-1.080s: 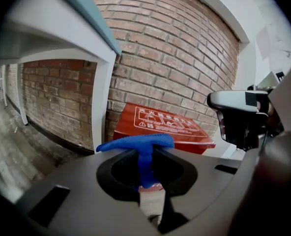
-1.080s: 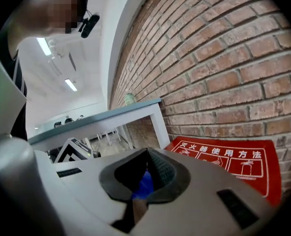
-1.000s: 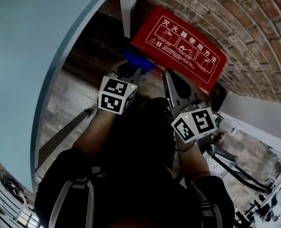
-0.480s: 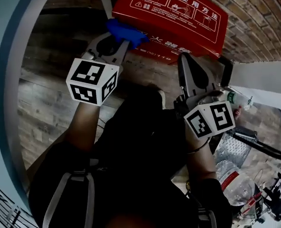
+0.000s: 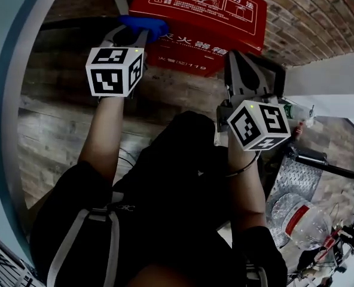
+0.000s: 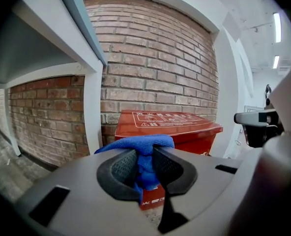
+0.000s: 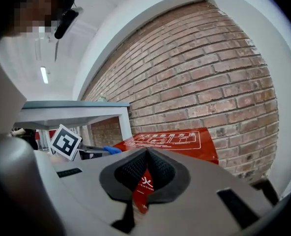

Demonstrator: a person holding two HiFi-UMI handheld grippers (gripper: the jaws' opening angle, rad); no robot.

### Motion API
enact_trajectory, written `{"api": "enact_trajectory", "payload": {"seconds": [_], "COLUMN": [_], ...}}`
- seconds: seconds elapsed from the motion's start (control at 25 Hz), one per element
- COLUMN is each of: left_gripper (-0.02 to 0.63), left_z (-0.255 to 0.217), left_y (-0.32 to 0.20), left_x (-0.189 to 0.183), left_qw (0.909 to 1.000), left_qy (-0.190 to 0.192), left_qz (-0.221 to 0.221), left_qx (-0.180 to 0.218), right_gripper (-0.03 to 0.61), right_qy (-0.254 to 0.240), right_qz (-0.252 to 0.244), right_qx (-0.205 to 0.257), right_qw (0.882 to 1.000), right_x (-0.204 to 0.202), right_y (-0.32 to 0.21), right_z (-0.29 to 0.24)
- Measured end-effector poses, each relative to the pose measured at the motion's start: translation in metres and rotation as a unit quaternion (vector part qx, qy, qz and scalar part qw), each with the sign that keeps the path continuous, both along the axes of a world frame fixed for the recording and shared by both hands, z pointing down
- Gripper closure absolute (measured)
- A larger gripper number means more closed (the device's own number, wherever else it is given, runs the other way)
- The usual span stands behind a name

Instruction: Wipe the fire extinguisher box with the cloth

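The red fire extinguisher box [image 5: 201,17] stands on the floor against the brick wall, with white printing on its lid and front. My left gripper [image 5: 129,37] is shut on a blue cloth [image 5: 144,26], which rests at the box's upper left corner. In the left gripper view the cloth [image 6: 145,156] bunches between the jaws of that gripper [image 6: 145,168], with the box [image 6: 170,124] just behind. My right gripper [image 5: 243,70] hovers by the box's right front, shut and holding nothing. From the right gripper [image 7: 146,154] I see the box [image 7: 185,141] and the cloth [image 7: 112,150].
A brick wall [image 6: 150,58] backs the box. A white post [image 6: 92,112] of a pale table [image 5: 9,70] stands just left of it. Plastic bottles [image 5: 302,220] and a metal frame [image 5: 326,163] lie at the right. The floor [image 5: 57,118] is wooden planks.
The left gripper has carried the blue cloth from the box's front up to its upper left corner. The right gripper shifted slightly toward the box's right side.
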State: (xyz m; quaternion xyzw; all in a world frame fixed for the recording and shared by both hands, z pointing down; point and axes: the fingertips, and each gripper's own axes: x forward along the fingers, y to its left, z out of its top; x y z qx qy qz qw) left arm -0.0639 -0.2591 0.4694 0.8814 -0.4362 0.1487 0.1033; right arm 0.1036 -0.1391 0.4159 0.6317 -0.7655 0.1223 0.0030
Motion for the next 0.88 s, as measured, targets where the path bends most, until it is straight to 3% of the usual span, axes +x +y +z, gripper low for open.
{"api": "enact_trajectory", "payload": {"seconds": [0.36, 0.52, 0.68, 0.88], "left_gripper": [0.541, 0.543, 0.543, 0.543], "left_z": [-0.002, -0.003, -0.001, -0.001], "left_y": [-0.006, -0.001, 0.004, 0.023], "left_x": [0.024, 0.041, 0.051, 0.096], "left_qw": [1.0000, 0.9988, 0.9990, 0.9963], "left_qy": [0.000, 0.034, 0.033, 0.047], "left_qz": [-0.003, 0.026, 0.026, 0.069], "left_qx": [-0.004, -0.023, -0.018, -0.021], "right_gripper": [0.563, 0.563, 0.563, 0.563], "right_qy": [-0.026, -0.026, -0.042, -0.055], "right_qz": [0.005, 0.004, 0.017, 0.041], "right_qx": [-0.007, -0.007, -0.012, -0.012], "right_qw": [1.000, 1.000, 0.999, 0.998], "right_x": [0.029, 0.036, 0.050, 0.076], "right_y": [-0.002, -0.002, 0.000, 0.007], "right_z": [0.021, 0.020, 0.021, 0.018]}}
